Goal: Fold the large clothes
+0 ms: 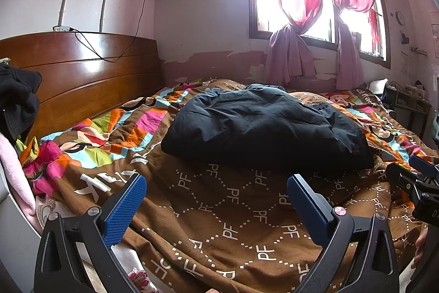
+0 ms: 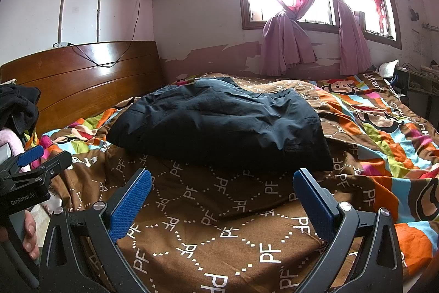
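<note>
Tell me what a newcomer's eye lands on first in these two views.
First, the dark navy garment lying rumpled in a rough fold at the middle of the bed, on the brown patterned quilt with bright striped patches. Behind it, pink curtains glow against the bright window. Nearest the cameras, the left tool and the right tool are both open over the quilt, short of the garment, holding nothing.

garment (image 1: 263, 125): matt dark cloth | headboard (image 1: 82, 73): glossy wood | quilt (image 1: 219, 210): printed cloth
</note>
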A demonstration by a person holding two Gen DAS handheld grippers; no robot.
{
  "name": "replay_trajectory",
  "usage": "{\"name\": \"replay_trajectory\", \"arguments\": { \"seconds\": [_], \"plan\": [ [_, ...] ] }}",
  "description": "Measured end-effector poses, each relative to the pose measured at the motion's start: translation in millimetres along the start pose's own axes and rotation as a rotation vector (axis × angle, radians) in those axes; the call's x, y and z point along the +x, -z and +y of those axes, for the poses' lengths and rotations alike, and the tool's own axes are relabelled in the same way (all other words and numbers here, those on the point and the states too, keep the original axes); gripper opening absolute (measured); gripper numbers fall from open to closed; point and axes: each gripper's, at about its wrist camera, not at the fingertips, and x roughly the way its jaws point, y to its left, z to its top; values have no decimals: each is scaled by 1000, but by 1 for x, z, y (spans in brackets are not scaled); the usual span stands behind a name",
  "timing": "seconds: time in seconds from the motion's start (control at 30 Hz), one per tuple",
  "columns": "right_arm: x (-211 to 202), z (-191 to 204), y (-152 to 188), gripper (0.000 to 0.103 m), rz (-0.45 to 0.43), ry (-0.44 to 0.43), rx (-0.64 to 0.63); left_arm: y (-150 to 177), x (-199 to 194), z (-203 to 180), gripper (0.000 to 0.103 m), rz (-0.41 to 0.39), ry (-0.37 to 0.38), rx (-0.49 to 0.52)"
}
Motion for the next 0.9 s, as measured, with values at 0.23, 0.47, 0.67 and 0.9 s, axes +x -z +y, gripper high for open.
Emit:
{"name": "replay_trajectory", "arguments": {
  "seconds": [0.23, 0.47, 0.67, 0.9],
  "plan": [
    [0, 0, 0, 102, 1, 0, 1, 0, 0, 0, 103, 0, -1, 0],
    [0, 0, 0, 102, 0, -1, 4, 2, 2, 0, 103, -1, -56, -1],
    [0, -1, 1, 102, 0, -3, 2, 3, 0, 0, 103, -5, -57, 3],
    [0, 0, 3, 102, 4, -3, 1, 3, -2, -3, 103, -25, -66, 28]
  ]
}}
